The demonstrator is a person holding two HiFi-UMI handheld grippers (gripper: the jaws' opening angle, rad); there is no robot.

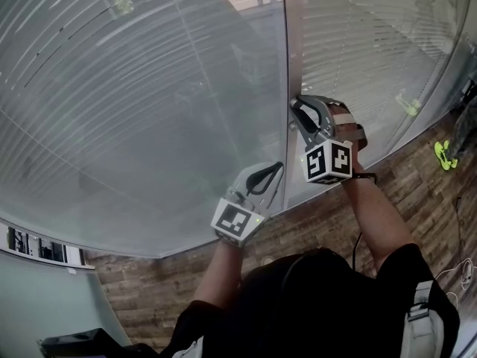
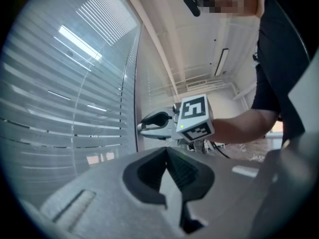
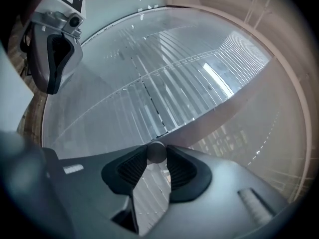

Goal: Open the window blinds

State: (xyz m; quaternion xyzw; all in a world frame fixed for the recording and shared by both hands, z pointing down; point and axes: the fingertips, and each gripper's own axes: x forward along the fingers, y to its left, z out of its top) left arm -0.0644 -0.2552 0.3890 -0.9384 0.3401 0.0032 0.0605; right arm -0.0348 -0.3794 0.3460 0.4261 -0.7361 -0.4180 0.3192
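Right gripper tight on wand, beside frame

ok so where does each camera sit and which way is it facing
Head view: on the person's head, looking steeply down at the blinds; shows both arms, left gripper and right gripper.
Left gripper view: on the left gripper, looking along its shut, empty jaws at the right gripper.
Right gripper view: on the right gripper, jaws clamped on a round grey knob, facing the blinds; left gripper upper left.
Shared: all show the blinds; each gripper view shows the other gripper.
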